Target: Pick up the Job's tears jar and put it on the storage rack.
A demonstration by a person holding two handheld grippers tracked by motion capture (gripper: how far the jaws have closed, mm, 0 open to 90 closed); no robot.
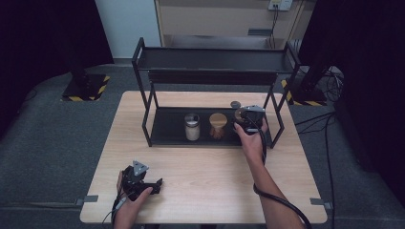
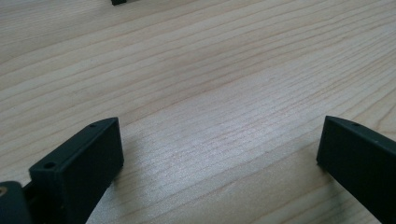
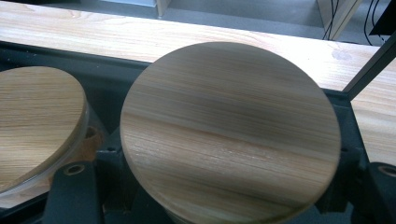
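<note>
The surface is a pale wooden top, and at its far side stands a black two-level rack whose lower shelf holds a row of jars. Leftmost there is a glass jar with a pale filling and a metal-looking cap, in the middle a jar with a round wooden lid, and at the right end a third jar whose wooden lid sits right in front of the right claw's camera. The right claw reaches in under the upper shelf and is clamped on this right-hand jar: in the right gripper view its two black jaws stand tight against either side, just below the lid, with the middle jar's lid close at the left. The jar itself appears to stand on the lower shelf at its right end, near the rack's right post; whether its base has left the shelf cannot be told. The left claw lies low over the near left of the surface with its jaws spread wide and nothing between them. To do the lift well, the person probably should keep the grip firm and level, raise the jar only slightly so the lid clears neither too high against the upper shelf nor sideways into its neighbour, and draw it straight toward the near edge before turning.
</note>
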